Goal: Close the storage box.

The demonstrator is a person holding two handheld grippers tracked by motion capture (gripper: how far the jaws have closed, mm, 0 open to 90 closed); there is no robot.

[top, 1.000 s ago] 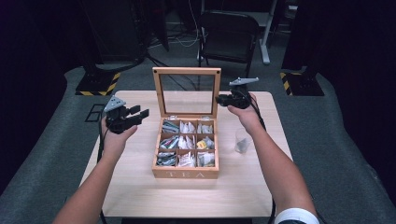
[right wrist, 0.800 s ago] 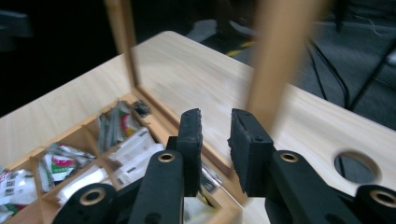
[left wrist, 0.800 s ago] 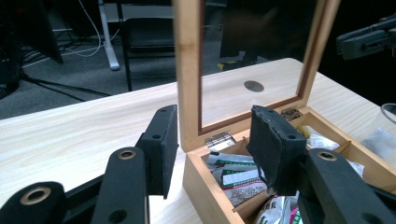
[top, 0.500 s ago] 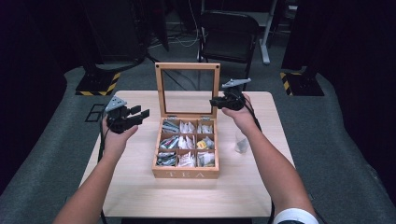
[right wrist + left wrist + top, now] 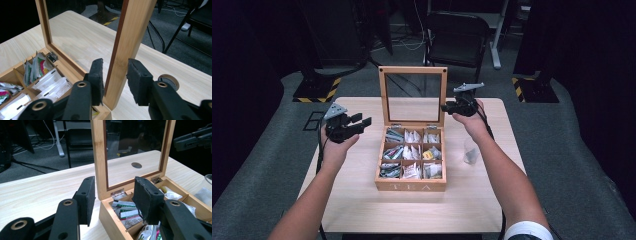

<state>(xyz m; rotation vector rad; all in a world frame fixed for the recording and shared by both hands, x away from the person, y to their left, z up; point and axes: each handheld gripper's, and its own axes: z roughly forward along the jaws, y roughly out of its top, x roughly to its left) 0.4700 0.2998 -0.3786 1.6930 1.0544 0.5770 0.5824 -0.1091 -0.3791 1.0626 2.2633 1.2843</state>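
Both right gripper [image 5: 115, 80] pads have just been opening, straddling the lid [image 5: 125, 47] frame without pressing. At nine o'clock of the tea box [image 5: 411, 186], the left gripper [image 5: 113, 200] hangs spread, empty.

Light wood table [image 5: 362, 200] stands on grey carpet floor [image 5: 262, 200]. Behind the table, a black folding chair [image 5: 457, 37]. Two yellow-and-black hazard-striped bases [image 5: 319, 90] sit on the floor, left and right of the chair. Cables [image 5: 412, 42] trail across the floor near a white desk leg [image 5: 494, 45]. Surroundings dark; light falls mainly on the tabletop.
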